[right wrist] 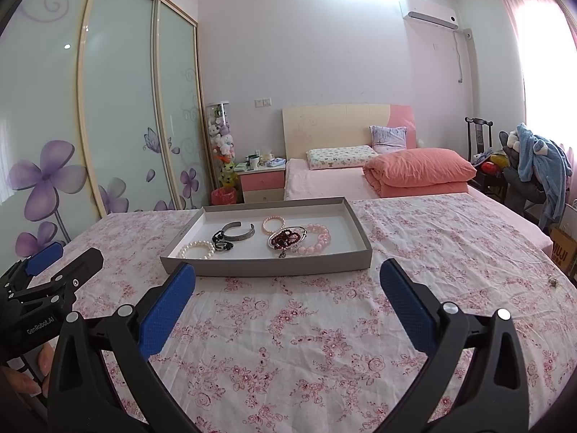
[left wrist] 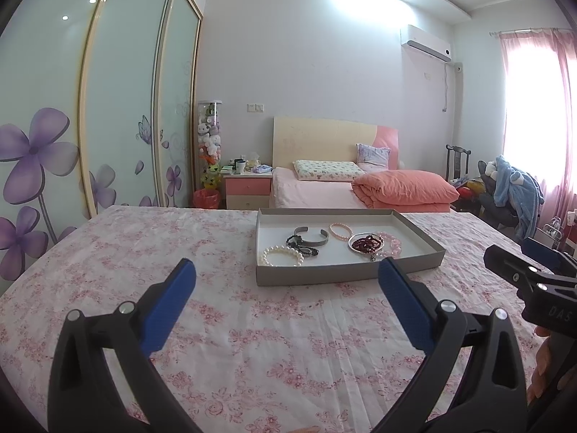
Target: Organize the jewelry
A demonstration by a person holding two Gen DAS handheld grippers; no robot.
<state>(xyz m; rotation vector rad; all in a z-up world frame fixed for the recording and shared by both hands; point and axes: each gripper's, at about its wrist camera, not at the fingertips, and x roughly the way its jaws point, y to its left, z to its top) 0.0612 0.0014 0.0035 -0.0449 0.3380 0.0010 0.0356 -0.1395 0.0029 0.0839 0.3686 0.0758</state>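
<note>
A grey shallow tray (left wrist: 324, 276) (right wrist: 267, 269) sits on the floral tablecloth. It holds a white pearl bracelet (left wrist: 283, 255) (right wrist: 197, 249), a silver cuff (left wrist: 313, 236) (right wrist: 239, 231), a dark bead bracelet (left wrist: 301, 245) (right wrist: 221, 241), a small pink bracelet (left wrist: 340, 231) (right wrist: 273, 224), a dark red bead string (left wrist: 366, 243) (right wrist: 286, 238) and a big pink bead bracelet (left wrist: 391, 243) (right wrist: 317, 240). My left gripper (left wrist: 286, 270) is open and empty, short of the tray. My right gripper (right wrist: 287, 274) is open and empty, just before the tray's near wall.
The floral cloth (right wrist: 288, 342) covers the table. A small metal object (right wrist: 552, 281) lies on it at the far right. Beyond are a bed (right wrist: 360, 180), a nightstand (right wrist: 261, 182), wardrobe doors (right wrist: 119, 108) and a chair with blue clothes (right wrist: 537, 166).
</note>
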